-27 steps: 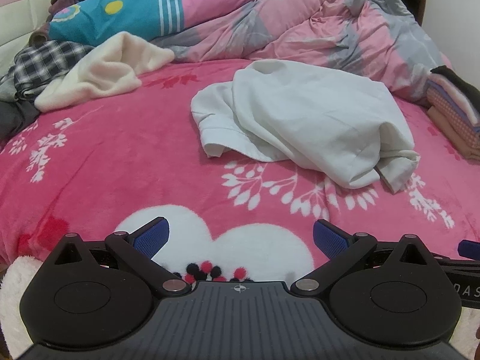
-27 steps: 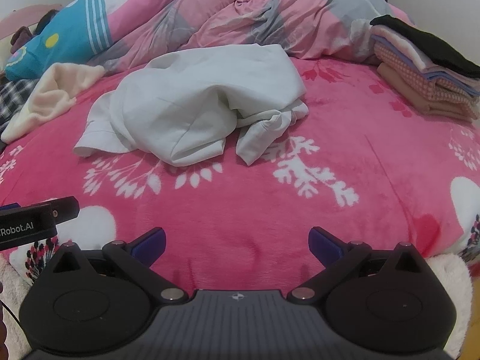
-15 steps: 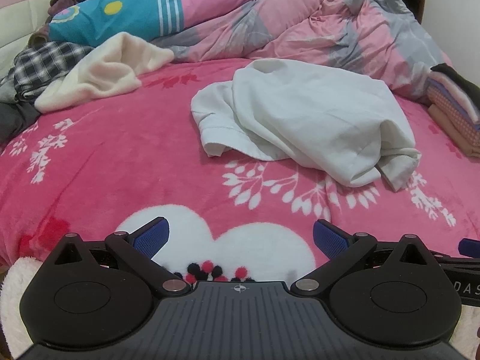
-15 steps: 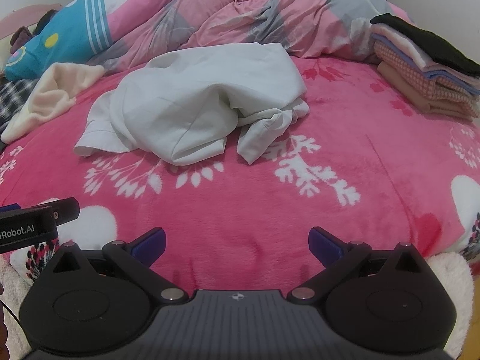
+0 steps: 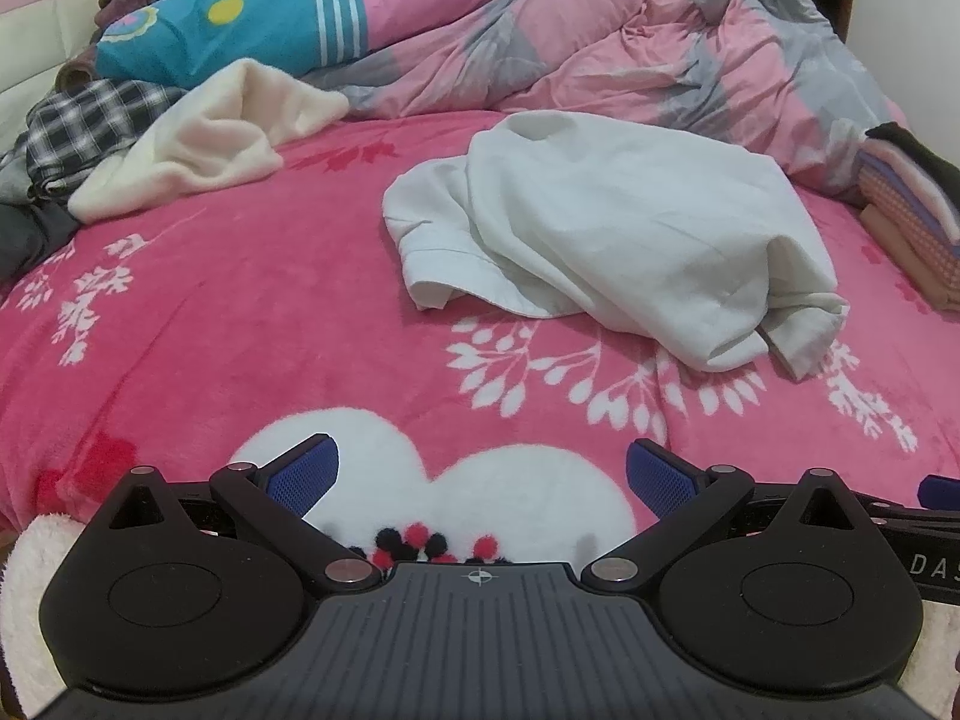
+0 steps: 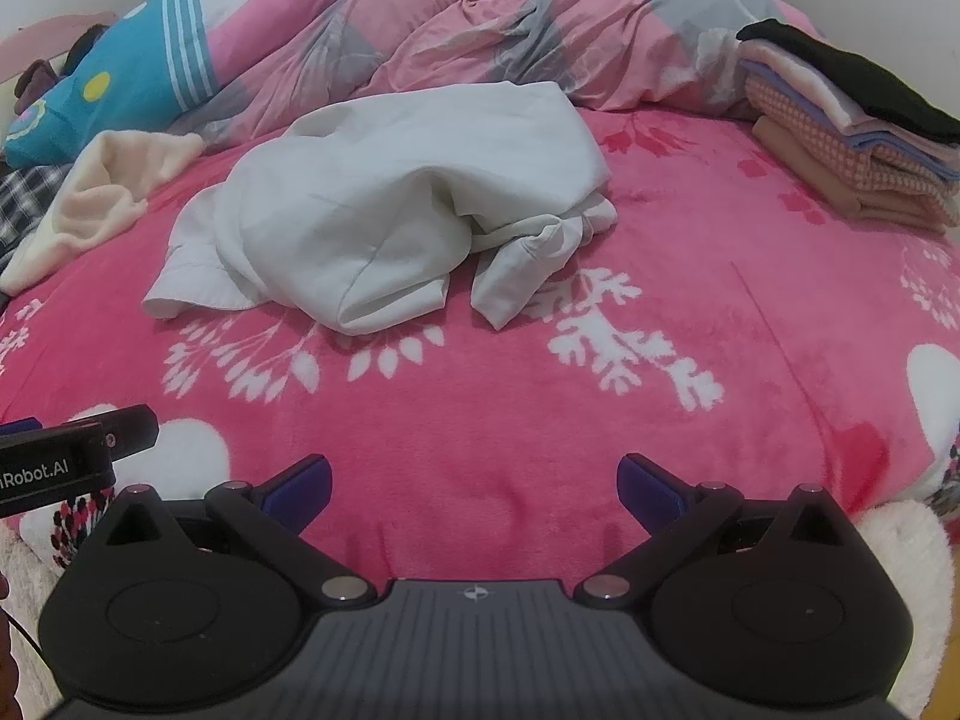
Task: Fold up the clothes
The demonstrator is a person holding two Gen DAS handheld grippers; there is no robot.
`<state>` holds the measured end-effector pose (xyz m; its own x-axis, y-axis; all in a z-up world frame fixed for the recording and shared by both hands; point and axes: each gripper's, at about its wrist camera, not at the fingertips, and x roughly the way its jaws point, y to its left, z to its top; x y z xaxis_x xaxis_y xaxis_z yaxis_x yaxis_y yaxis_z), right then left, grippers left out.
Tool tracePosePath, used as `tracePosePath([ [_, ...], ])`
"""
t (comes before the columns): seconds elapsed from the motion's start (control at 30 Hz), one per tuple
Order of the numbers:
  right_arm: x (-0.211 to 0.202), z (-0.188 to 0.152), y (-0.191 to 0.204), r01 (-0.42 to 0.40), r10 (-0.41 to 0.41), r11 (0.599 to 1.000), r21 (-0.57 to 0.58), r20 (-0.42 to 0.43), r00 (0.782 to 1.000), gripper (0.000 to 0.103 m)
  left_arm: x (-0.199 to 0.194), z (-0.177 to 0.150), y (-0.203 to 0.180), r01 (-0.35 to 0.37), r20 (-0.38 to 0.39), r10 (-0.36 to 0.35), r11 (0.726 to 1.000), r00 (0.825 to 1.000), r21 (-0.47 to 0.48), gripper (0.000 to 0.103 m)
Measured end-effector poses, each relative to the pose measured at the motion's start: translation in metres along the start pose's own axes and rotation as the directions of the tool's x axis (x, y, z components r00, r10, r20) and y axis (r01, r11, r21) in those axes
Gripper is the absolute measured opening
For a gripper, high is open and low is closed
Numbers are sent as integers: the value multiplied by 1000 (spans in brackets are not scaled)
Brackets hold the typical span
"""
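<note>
Clothes unlabelled; left gripper reads "Robot.AI".

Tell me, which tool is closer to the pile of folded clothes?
Right. The right tool has the folded pile ahead to its right; the left tool sits farther left, beyond it.

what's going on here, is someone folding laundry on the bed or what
A person holds a two-finger gripper in each hand over a bed with a pink blanket. The left gripper and right gripper are both wide open and empty, hovering near the bed's front edge. A crumpled white garment lies unfolded mid-bed, not yet touched. A stack of folded clothes sits to the right, and a cream garment and a plaid garment lie unfolded at the left.
</note>
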<state>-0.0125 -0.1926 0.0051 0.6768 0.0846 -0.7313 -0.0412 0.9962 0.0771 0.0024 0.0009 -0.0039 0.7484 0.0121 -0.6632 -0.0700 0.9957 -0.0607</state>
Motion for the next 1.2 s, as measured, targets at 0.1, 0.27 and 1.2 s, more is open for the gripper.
tracePosePath([
  [0.1, 3, 0, 0, 0, 0, 1000, 2, -4, 1000, 103, 2, 0, 0, -6, -5, 6, 1000, 1000, 5, 103],
  [0.27, 10, 3, -1, 4, -4, 1000, 9, -14, 1000, 103, 8, 3, 4, 0, 8, 0, 1000, 1000, -9, 103],
  [1.2, 33, 26, -57, -36, 24, 998, 41, 271, 962, 103, 52, 27, 4, 140, 118, -135, 989, 984, -35, 103],
])
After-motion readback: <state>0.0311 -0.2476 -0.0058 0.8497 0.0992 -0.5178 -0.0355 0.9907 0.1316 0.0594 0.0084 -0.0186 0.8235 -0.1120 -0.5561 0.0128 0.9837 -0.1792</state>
